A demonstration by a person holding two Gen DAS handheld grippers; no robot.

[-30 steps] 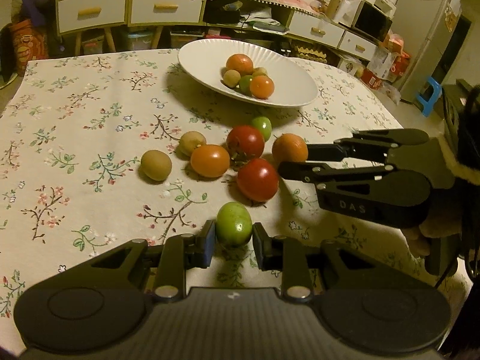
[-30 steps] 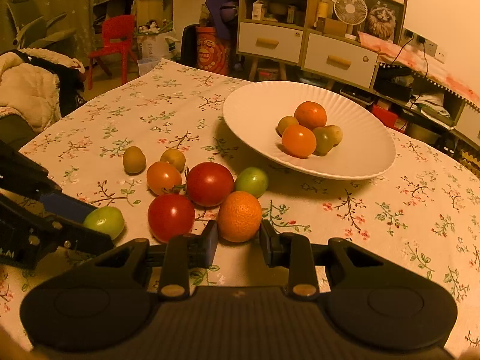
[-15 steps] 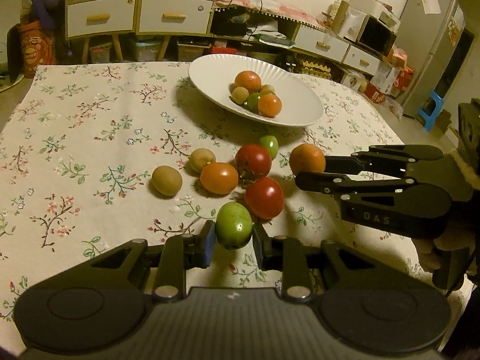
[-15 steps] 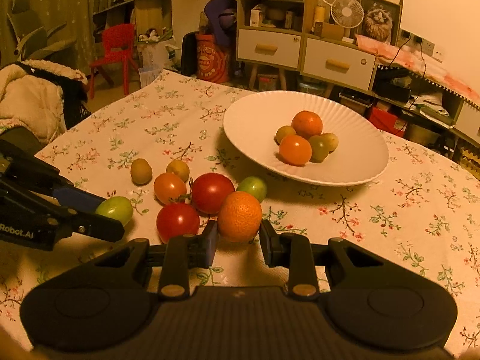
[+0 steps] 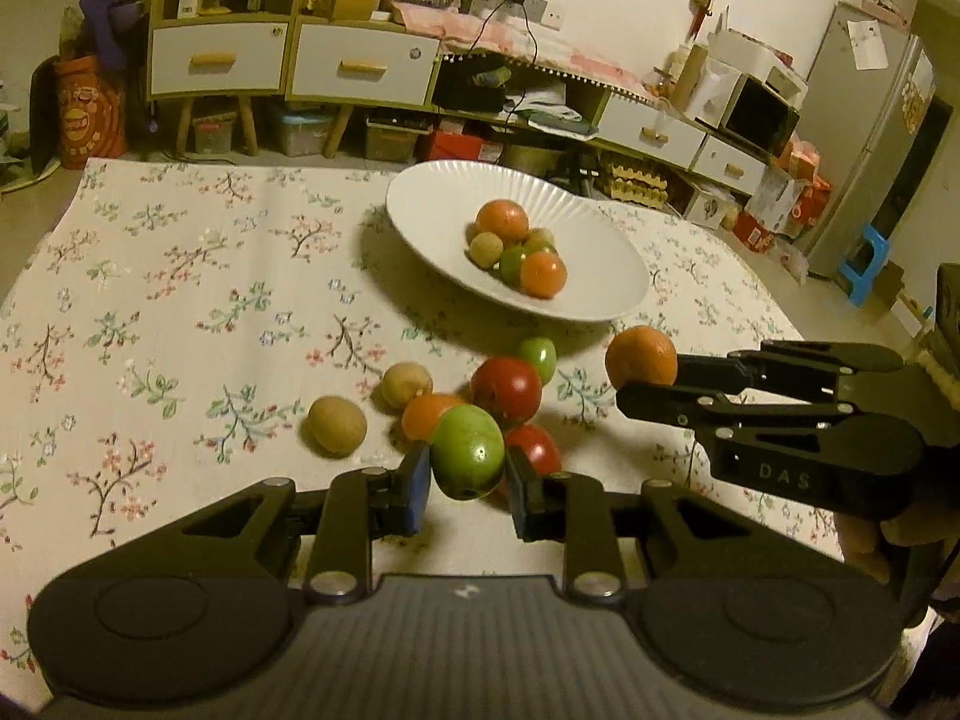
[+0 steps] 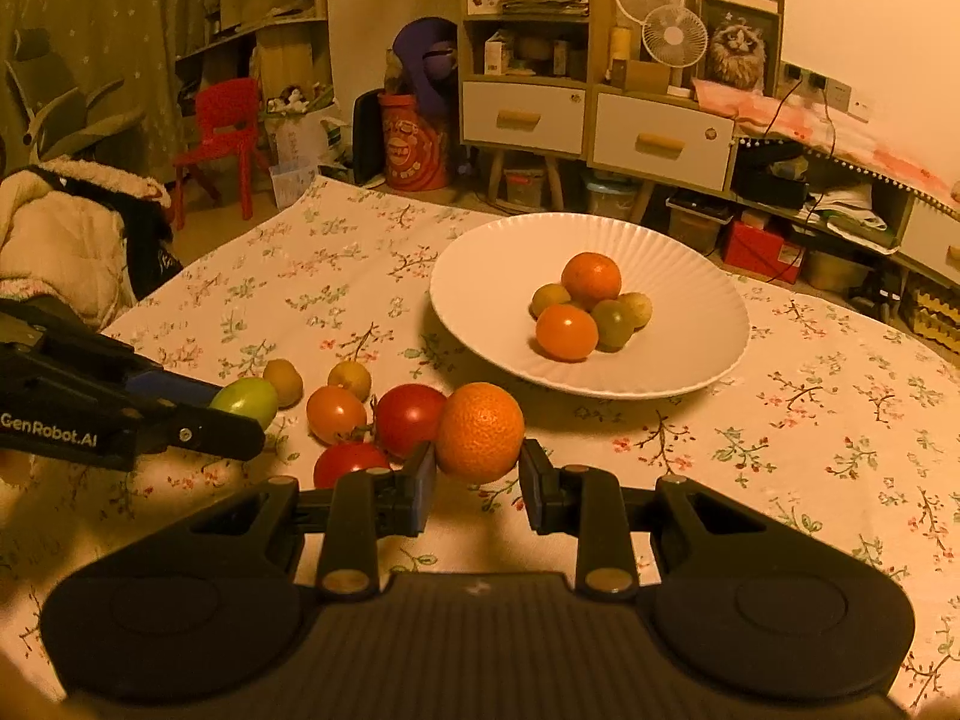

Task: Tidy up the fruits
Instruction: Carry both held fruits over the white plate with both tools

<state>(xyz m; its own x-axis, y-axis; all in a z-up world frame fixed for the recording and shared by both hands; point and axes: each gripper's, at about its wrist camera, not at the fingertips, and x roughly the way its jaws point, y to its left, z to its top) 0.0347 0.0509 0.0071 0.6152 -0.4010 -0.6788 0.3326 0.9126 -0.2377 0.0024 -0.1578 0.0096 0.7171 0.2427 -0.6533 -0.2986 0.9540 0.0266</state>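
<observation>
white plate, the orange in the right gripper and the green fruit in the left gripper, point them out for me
white plate (image 6: 480, 300), right wrist view, bare left side of its ribbed wall
orange (image 6: 479, 432), right wrist view, middle of its peel
green fruit (image 5: 467, 451), left wrist view, middle of its skin

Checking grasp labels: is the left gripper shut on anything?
Shut on the green fruit: the left gripper has both pads pressed against its sides.

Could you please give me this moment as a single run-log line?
left claw: shut on green fruit | right claw: shut on orange | plate: five fruits | next: likely plate
</observation>
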